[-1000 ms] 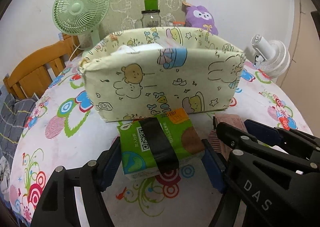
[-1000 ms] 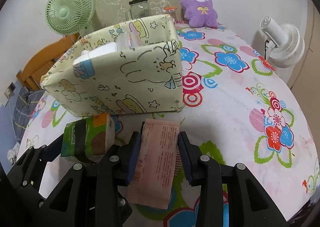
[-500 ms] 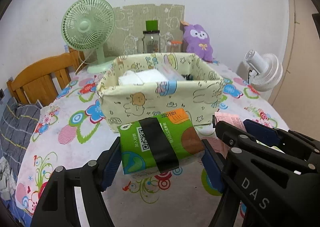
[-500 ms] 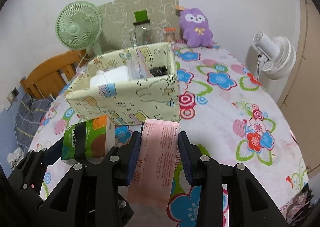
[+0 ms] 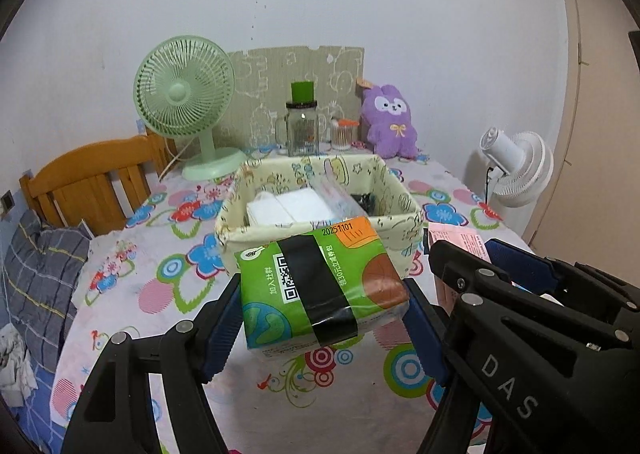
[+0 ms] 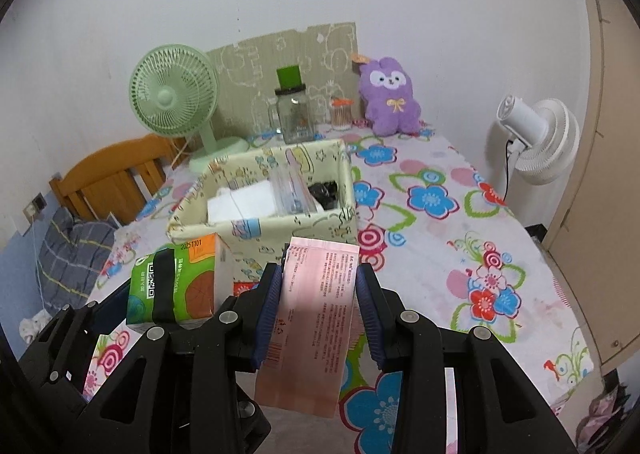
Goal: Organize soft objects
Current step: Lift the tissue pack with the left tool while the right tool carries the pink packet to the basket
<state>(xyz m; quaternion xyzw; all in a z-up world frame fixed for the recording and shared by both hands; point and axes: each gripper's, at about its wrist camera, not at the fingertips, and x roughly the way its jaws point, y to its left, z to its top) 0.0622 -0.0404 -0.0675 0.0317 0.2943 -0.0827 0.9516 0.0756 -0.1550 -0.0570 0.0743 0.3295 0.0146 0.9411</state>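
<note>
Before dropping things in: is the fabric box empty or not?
Not empty. The fabric box already holds white packs, a clear bag and something black.

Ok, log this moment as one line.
left gripper: shut on green tissue pack | right gripper: shut on pink packet | both raised before fabric bin

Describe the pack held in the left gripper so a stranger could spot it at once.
Start at the cartoon-print fabric bin in the middle of the flowered table. Just in front of it, the left hand-held gripper holds a green tissue pack. Unlike the pink packet beside it, black tape crosses its QR code.
</note>
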